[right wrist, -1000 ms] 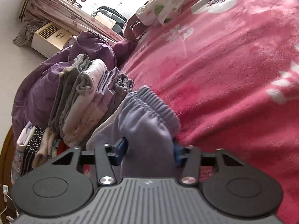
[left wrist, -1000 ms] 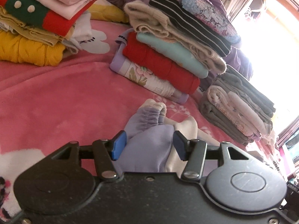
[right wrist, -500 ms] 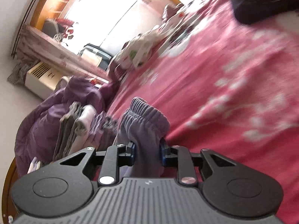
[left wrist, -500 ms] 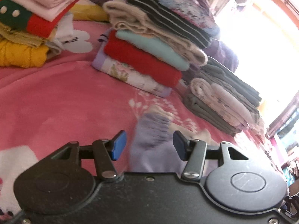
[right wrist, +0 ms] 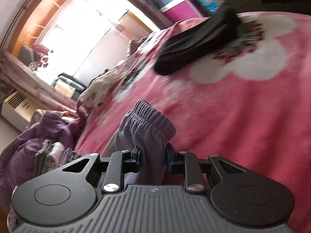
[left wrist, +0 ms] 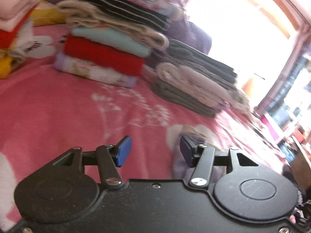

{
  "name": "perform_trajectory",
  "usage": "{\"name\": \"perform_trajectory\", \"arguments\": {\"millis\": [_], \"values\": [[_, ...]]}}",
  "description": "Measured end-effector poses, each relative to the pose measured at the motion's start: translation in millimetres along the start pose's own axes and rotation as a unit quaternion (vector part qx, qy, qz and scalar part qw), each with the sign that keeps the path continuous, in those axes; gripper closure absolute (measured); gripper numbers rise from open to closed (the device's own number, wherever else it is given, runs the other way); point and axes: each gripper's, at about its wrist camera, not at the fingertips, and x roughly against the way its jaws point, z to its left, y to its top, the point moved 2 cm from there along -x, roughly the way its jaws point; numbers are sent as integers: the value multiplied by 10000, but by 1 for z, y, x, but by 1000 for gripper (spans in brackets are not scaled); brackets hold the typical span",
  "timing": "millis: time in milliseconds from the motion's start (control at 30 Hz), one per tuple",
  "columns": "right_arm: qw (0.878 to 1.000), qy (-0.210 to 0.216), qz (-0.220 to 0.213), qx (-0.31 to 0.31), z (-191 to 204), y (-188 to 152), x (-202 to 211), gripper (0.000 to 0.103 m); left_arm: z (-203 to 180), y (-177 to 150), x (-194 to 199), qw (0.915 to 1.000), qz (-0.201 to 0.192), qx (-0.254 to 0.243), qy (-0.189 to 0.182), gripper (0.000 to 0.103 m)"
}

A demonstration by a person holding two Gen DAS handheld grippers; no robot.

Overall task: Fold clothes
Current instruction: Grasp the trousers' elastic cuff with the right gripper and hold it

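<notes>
My right gripper (right wrist: 152, 158) is clenched on the lilac pants (right wrist: 149, 128). The pads pinch the cloth just below the gathered waistband, which stands up past the fingertips over the pink blanket (right wrist: 243, 116). In the left view the same pants (left wrist: 186, 145) show as a blurred pale bunch behind and to the right of my right-hand finger, low on the blanket (left wrist: 58, 106).

My left gripper (left wrist: 154, 151) is released: the blue pads sit wide apart with only blanket between them, and nothing is held.

Far across the blanket, in the left view, sit folded stacks. The middle stack (left wrist: 108, 44) has a floral piece at the bottom, then red, mint, beige and black-striped layers. Just right of it is a grey stack (left wrist: 194, 81) with a pale piece sandwiched in it. At the far left edge a third pile (left wrist: 13, 19) shows pink, red and yellow. All of this is smeared by motion.

In the right view a dark garment (right wrist: 200, 42) lies on the blanket far right, a white printed cloth (right wrist: 103, 89) lies farther off, and a purple heap (right wrist: 35, 136) sits at left below the bright window (right wrist: 81, 25).
</notes>
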Motion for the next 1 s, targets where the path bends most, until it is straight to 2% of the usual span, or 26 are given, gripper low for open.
{"name": "perform_trajectory", "arguments": {"millis": [133, 267, 467, 600, 767, 867, 967, 1000], "values": [[9995, -219, -101, -203, -26, -3, 13, 77, -20, -8, -1, 9986, 107, -440, -267, 49], [9994, -117, -95, -326, -43, -9, 16, 67, -36, -18, -8, 9960, 269, -767, -371, 49], [9997, 242, -74, 43, -50, -16, 17, 64, -61, -17, -32, 9909, 450, -1259, -128, 49], [9985, 527, -130, 24, -58, -19, 21, 64, -76, -12, -55, 9870, 648, -1471, -42, 49], [9971, 755, -115, 24, -62, -19, 21, 62, -102, -12, -87, 9774, 938, -1882, 223, 49], [9968, 782, -121, 84, -60, -20, 18, 61, -107, -14, -106, 9679, 1246, -2122, 521, 49], [9967, 786, -128, 168, -58, -21, 15, 59, -97, -11, -112, 9553, 1280, -2477, 987, 46], [9966, 790, -131, 179, -58, -22, 15, 59, -87, -4, -109, 9555, 1146, -2418, 1238, 47]]}}
